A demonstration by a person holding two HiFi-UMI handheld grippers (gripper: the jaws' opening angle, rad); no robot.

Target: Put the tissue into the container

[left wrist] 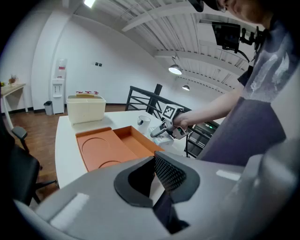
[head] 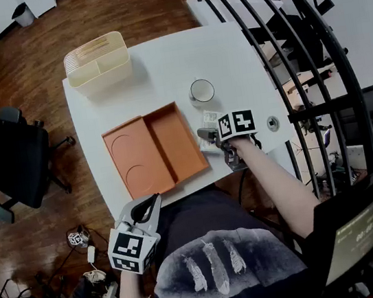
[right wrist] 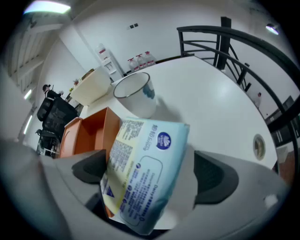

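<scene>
A pale blue and yellow tissue pack [head: 209, 121] [right wrist: 145, 173] lies tilted on the white table [head: 160, 65], just right of the orange container [head: 156, 153] [right wrist: 91, 133] [left wrist: 112, 145]. My right gripper [head: 207, 135] [right wrist: 150, 176] [left wrist: 161, 130] stands open at its widest around the pack; a strip of table shows between the pack and the right pad. The container has a flat lid half with round recesses and a deeper half nearest the pack. My left gripper [head: 154, 202] [left wrist: 159, 178] hangs off the table's near edge over the person's lap, jaws shut and empty.
A white cup [head: 201, 90] [right wrist: 133, 93] stands behind the pack. A cream slatted basket [head: 97, 62] [left wrist: 86, 108] sits at the table's far left corner. A round grommet [head: 273, 123] is set in the table at right. Black railing [head: 295, 38] runs close along the right side.
</scene>
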